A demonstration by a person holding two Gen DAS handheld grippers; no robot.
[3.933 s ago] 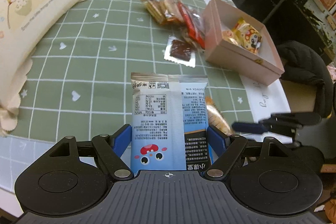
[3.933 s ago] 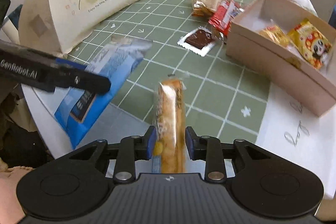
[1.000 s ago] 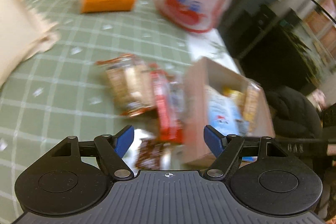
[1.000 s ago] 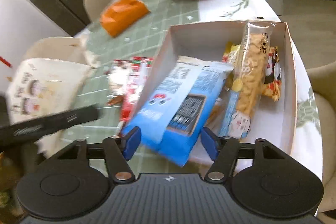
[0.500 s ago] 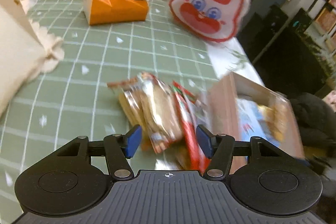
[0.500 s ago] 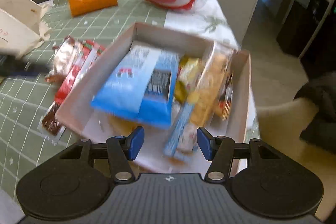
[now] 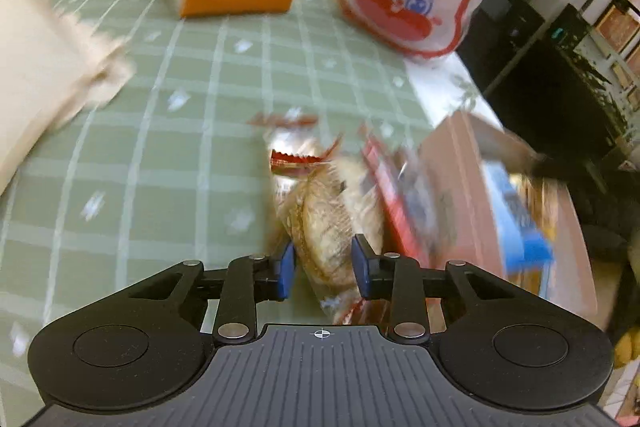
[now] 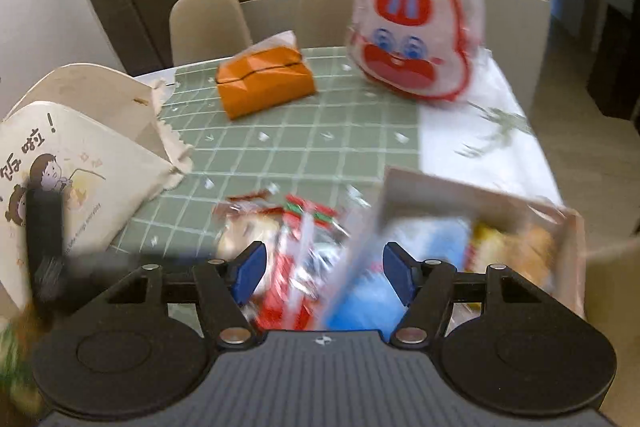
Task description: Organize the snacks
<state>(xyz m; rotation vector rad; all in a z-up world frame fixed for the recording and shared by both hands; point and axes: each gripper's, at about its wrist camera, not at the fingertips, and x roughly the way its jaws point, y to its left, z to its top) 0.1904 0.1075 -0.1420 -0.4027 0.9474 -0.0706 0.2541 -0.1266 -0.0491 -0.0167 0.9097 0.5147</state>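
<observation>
Tablecloth (image 7: 160, 147): green cloth with a white grid spreads ahead of both your jaws; a white cloth lies beyond its right edge.
Left gripper (image 7: 323, 269): your blue pads are drawn close on either side of a clear crinkly packet of round biscuits (image 7: 332, 227); blur hides whether they truly pinch it.
Red packets (image 7: 396, 203): glossy, long, just right of those jaws.
Box (image 7: 460, 195): pale cardboard, open-topped, further right, holding a blue pouch (image 7: 520, 223).
Right gripper (image 8: 324, 273): your jaws stand spread and hold nothing, over the red packets and the box's left wall.
Far ahead: an orange faceted tissue box (image 8: 264, 83) and a shiny rabbit-face bag (image 8: 416, 39).
</observation>
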